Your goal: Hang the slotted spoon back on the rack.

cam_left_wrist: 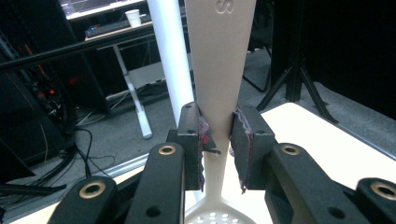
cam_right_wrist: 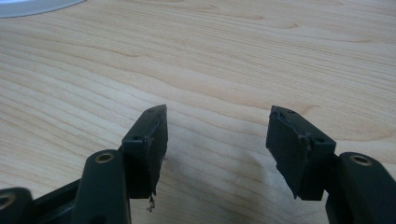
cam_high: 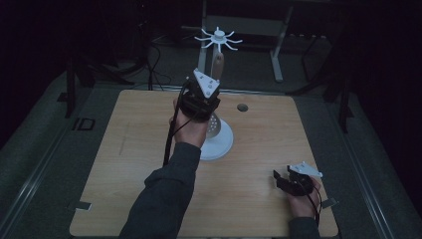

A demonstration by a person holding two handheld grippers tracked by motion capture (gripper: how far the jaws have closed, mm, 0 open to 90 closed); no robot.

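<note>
The left gripper (cam_left_wrist: 218, 140) clamps its worn, padded jaws on the narrow neck of a smooth beige slotted spoon (cam_left_wrist: 219, 56), held upright beside a white stand (cam_high: 217, 142) with a round base, a smooth pole and curved hooks on top. The spoon's perforated bowl is cut off below. The right gripper (cam_right_wrist: 217, 135) rests with jaws apart, holding nothing, over the wood-grain table (cam_high: 124, 149).
</note>
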